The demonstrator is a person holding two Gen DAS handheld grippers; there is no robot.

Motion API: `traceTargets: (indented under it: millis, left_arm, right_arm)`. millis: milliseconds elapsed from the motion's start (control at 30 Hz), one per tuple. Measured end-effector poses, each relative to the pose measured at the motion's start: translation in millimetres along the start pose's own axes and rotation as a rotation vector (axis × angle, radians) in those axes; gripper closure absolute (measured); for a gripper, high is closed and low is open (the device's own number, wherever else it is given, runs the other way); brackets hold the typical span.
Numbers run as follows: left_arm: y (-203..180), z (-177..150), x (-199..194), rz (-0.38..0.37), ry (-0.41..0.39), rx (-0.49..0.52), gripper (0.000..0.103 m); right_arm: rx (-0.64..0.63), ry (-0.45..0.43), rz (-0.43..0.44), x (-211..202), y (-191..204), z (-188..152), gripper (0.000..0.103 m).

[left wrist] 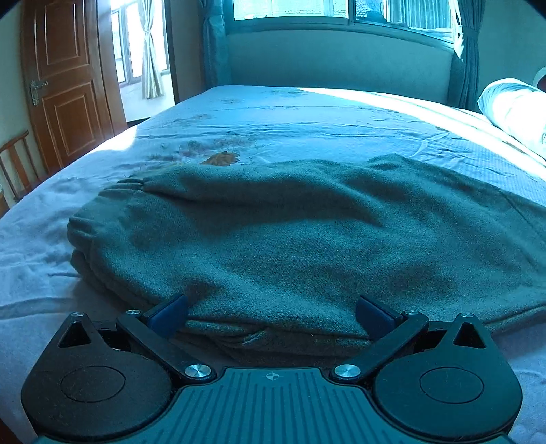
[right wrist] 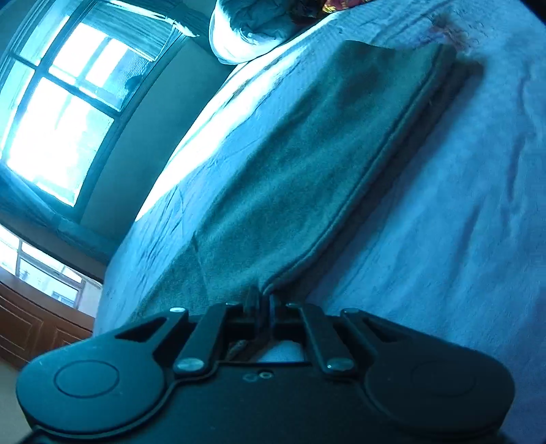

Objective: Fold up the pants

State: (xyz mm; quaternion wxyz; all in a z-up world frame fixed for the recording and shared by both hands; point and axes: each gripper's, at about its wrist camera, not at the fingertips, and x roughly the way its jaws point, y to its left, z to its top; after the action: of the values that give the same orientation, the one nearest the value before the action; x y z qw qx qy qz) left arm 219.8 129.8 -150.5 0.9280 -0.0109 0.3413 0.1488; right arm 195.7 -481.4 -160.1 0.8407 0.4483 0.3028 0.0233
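We've got the pants (left wrist: 290, 239) lying on the bed (left wrist: 273, 116), already doubled over into a thick grey-green stack w/ the gathered waistband (left wrist: 133, 186) on the far left side in the left cam. Sheet under them is pale w/ a leafy print, one orange leaf (left wrist: 220, 158) poking out just past the far edge of the fabric.

Left gripper (left wrist: 271, 316) is spread wide, blue pads (left wrist: 169, 314) sitting either side of the near edge of the stack, fabric bulging btwn them but not squeezed afaict. Right gripper (right wrist: 261, 304) is pressed together and pinching the near corner of the pants (right wrist: 307, 164), layered edge running away from it toward the far end of the bed (right wrist: 460, 222). That cam is tilted hard so the whole room leans.

Other stuff: white pillow (left wrist: 512, 109) at the far right, wooden door (left wrist: 65, 92) far left w/ a chair (left wrist: 17, 164) near it, window (left wrist: 341, 10) w/ curtains behind the headboard (left wrist: 338, 61).
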Motion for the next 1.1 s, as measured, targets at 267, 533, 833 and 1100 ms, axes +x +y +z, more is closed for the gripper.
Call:
traceTargets:
  millis: [267,533,833,1100]
  left_arm:
    - [2,-4,1,0.005,0.002,-0.030,0.000]
    - [2,-5,0,0.008,-0.005,-0.027,0.000]
    - [0,-3,1,0.018,0.000,-0.017,0.000]
    - [0,-5,1,0.022,-0.013,-0.014,0.000]
  right_arm:
    - [0.181,-0.196,-0.042,-23,-64,54,0.101]
    - [0.185,-0.277,-0.086,-52,-85,62,0.094]
    - [0.276,-0.245,-0.021,-34,-110,79,0.101]
    - [0.200,-0.345,-0.101,-49,-111,90,0.103]
